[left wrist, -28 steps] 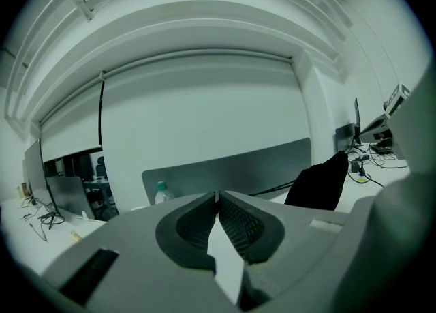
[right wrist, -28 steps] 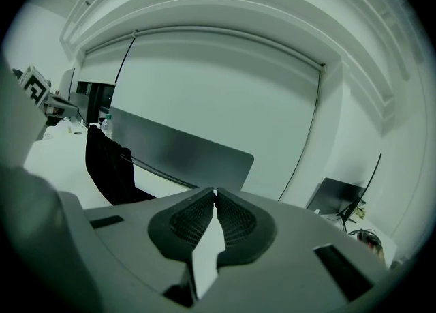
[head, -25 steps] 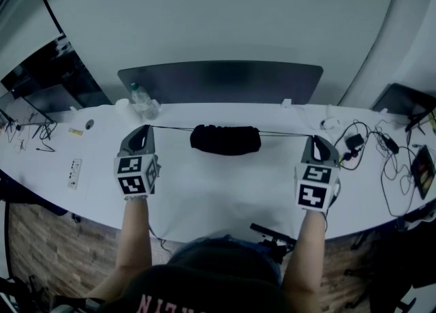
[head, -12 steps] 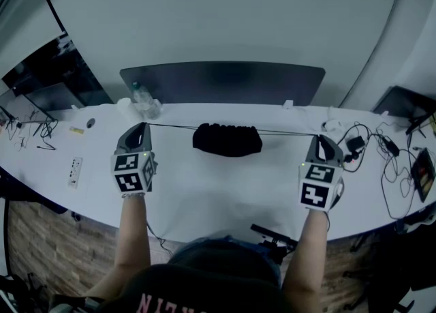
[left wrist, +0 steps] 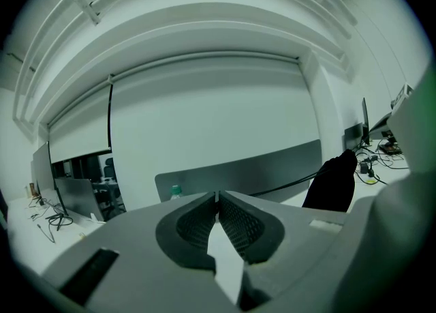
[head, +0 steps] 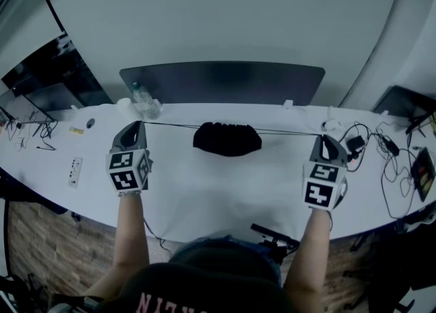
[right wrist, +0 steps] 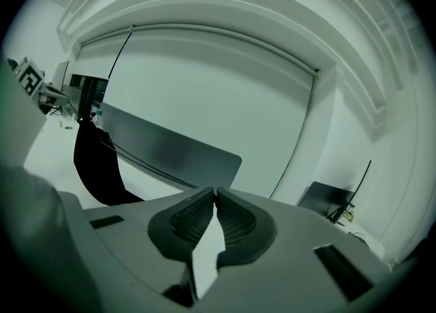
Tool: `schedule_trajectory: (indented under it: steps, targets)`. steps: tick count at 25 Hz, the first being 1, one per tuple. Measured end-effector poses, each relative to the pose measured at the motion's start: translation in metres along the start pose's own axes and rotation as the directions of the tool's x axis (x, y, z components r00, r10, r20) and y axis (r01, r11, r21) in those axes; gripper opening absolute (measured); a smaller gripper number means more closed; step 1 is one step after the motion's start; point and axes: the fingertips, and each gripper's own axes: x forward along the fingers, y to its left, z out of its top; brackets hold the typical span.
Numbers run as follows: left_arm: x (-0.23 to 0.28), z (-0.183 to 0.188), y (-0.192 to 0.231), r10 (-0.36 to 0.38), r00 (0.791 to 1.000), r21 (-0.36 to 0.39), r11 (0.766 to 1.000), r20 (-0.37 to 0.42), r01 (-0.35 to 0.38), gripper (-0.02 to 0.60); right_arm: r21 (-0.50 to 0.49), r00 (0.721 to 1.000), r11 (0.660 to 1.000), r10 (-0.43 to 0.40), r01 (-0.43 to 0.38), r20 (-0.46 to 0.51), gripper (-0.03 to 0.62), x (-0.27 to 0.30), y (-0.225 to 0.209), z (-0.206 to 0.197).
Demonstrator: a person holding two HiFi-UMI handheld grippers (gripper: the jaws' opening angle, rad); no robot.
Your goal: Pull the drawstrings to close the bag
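A black drawstring bag lies bunched on the white table, toward its far edge. Thin black drawstrings run taut from its top out to both sides. My left gripper is shut on the left string's end, well left of the bag. My right gripper is shut on the right drawstring, well right of it. In the left gripper view the jaws meet, with the bag at the right. The right gripper view shows its closed jaws, the bag at the left and the strings leading to it.
A dark partition panel stands behind the table. A water bottle sits at the back left, beyond my left gripper. Tangled cables and chargers lie at the right. A white power strip lies at the left.
Both grippers have moved a little farther apart, left one leftward, right one rightward. The strings stay taut and the bag has barely shifted.
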Motion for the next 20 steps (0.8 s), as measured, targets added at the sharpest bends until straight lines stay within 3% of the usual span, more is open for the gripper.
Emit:
schedule_trajectory:
  steps: [20]
  targets:
    - [-0.001,0.000,0.016,0.030,1.000,-0.022,0.999,0.006,-0.029,0.014,0.030,0.999,0.998,-0.048,0.048,-0.007,0.009,-0.001,-0.021,-0.003]
